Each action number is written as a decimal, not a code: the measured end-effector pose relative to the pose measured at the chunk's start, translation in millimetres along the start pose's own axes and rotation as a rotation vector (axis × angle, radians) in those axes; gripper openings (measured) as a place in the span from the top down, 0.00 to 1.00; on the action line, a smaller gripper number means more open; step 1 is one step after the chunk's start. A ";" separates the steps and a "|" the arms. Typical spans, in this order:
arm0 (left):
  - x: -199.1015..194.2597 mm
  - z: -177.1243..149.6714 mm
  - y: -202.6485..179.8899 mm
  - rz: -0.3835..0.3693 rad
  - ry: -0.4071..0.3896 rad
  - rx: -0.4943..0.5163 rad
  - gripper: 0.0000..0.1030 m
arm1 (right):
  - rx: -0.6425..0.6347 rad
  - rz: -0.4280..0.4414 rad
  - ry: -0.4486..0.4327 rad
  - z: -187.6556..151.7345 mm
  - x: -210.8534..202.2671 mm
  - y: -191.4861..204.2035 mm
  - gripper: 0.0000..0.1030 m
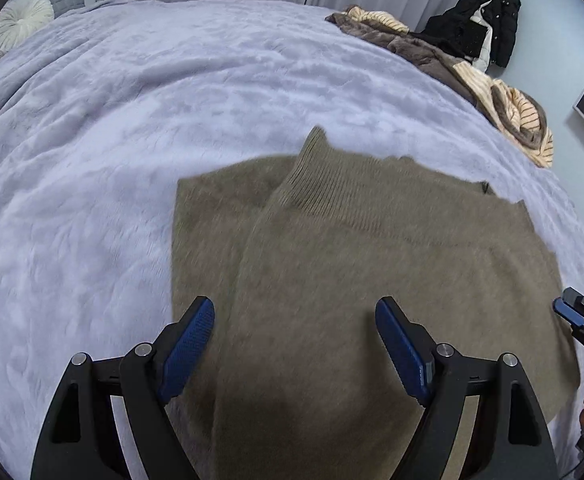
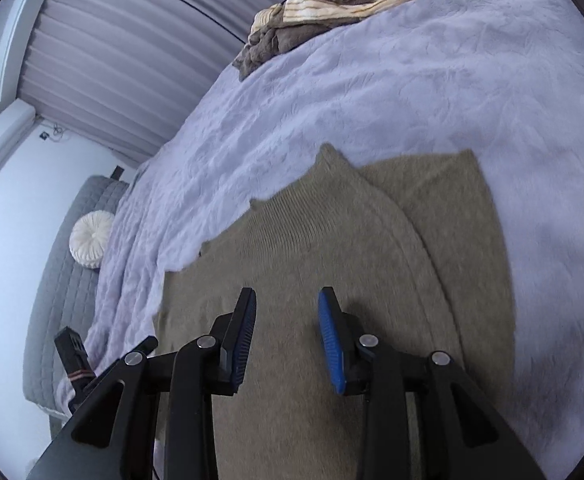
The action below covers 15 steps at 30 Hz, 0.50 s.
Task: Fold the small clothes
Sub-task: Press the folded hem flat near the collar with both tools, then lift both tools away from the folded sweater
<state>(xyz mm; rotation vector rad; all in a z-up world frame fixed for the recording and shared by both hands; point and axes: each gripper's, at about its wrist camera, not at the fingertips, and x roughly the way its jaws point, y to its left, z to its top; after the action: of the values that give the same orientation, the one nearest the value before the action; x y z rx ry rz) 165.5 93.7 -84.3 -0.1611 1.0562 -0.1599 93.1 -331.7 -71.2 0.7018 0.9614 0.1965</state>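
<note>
**Sleeves in, both tongs empty above the jumper**

A soft olive-brown knitted jumper [image 1: 372, 260] with a ribbed neck lies flat on the pale lilac plush bedspread [image 1: 131, 120], directly beneath and ahead of both tongs. Its sides already look turned in over the body: a long fold edge runs from the collar down toward the left gripper [image 1: 295, 312], and in the right wrist view a matching curved edge passes just right of the right gripper [image 2: 287, 300].

The left gripper's blue-padded jaws stand wide apart with only knit below them, nothing pinched. The right gripper's jaws are closer together but a clear gap shows between them, and no cloth is in it. Motion blur softens the near hem, so whether either tip brushes the fabric cannot be told.

The step in hand seems to be the pause between folds: the lengthwise folds appear done, the crosswise one not yet. The next move probably calls for each gripper to drop to the near hem, one on each corner, pinch through all layers, and carry the hem forward to the collar without dragging the tucked sleeves loose.

Well beyond the tongs, a heap of brown and cream-striped clothes [image 1: 492, 84] waits at the far bed edge.
</note>
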 end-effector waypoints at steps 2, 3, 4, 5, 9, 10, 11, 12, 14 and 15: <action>-4.6 -18.4 9.2 -0.004 0.000 -0.011 0.19 | 0.011 -0.017 0.028 -19.6 -3.7 -11.9 0.66; -9.8 -26.5 13.8 0.001 -0.011 -0.022 0.19 | 0.025 -0.001 0.021 -28.4 -9.5 -18.6 0.66; -13.2 -32.9 18.5 -0.001 -0.005 -0.039 0.19 | 0.037 0.013 0.009 -35.2 -16.0 -23.7 0.66; -15.1 -39.3 23.7 -0.016 0.014 -0.059 0.19 | 0.046 0.020 -0.003 -41.9 -23.2 -28.1 0.66; -25.8 -60.0 33.9 -0.030 0.022 -0.104 0.19 | 0.087 0.030 -0.018 -58.6 -37.5 -40.7 0.66; -28.6 -63.3 32.4 -0.013 0.021 -0.097 0.19 | 0.089 0.024 -0.020 -62.6 -40.3 -41.8 0.66; -31.6 -66.3 30.3 0.002 0.021 -0.091 0.19 | 0.089 0.020 -0.023 -65.3 -42.9 -41.9 0.66; -34.4 -69.0 28.5 0.013 0.020 -0.086 0.19 | 0.089 0.015 -0.025 -68.2 -45.8 -41.5 0.66; -38.6 -72.3 26.8 0.026 0.022 -0.078 0.19 | 0.089 0.002 -0.028 -70.1 -50.7 -37.9 0.65; -39.8 -73.7 26.4 0.027 0.023 -0.078 0.19 | 0.087 -0.002 -0.028 -72.0 -53.7 -36.0 0.64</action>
<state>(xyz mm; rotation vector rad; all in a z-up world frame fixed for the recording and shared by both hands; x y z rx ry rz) 83.3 123.6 -91.5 -0.2159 1.0873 -0.0959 -1.0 -350.3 -84.1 0.7817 0.9477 0.1435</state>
